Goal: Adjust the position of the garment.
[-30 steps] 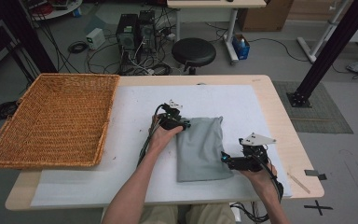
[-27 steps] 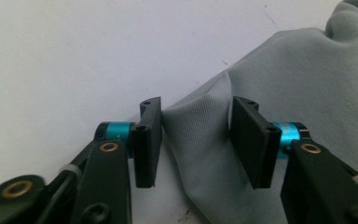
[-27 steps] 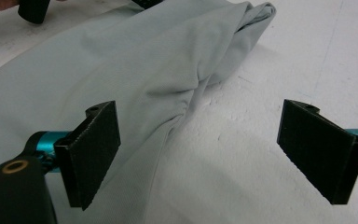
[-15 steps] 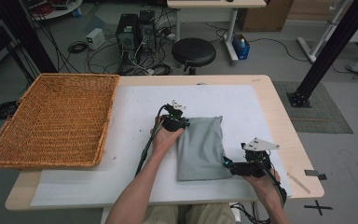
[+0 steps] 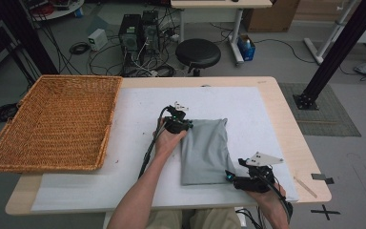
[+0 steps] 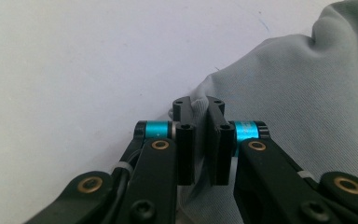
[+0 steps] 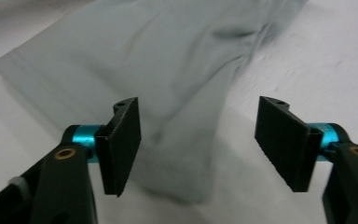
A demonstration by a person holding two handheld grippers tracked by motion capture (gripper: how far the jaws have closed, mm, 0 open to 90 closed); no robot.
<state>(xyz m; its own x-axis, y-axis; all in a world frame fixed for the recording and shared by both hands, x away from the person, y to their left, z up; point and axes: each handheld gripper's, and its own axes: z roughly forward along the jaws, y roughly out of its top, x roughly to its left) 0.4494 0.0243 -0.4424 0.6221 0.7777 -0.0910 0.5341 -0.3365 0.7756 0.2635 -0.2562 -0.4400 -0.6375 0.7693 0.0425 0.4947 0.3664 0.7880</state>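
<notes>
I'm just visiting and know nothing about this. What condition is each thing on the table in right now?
Grey cloth: folded into a long rectangle, lying flat on the white mat.
Left gripper: shut on the grey cloth, pinching a fold at its edge.
Right gripper: open, jaws wide apart at the cloth's corner, holding nothing.
Wicker basket: empty, sitting at the table's left end.
White mat: spread flat over the table.

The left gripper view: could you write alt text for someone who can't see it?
Two black jaws of the left gripper are pinched shut on a fold at the edge of a grey cloth. The cloth spreads to the right, over a white table cover.
</notes>
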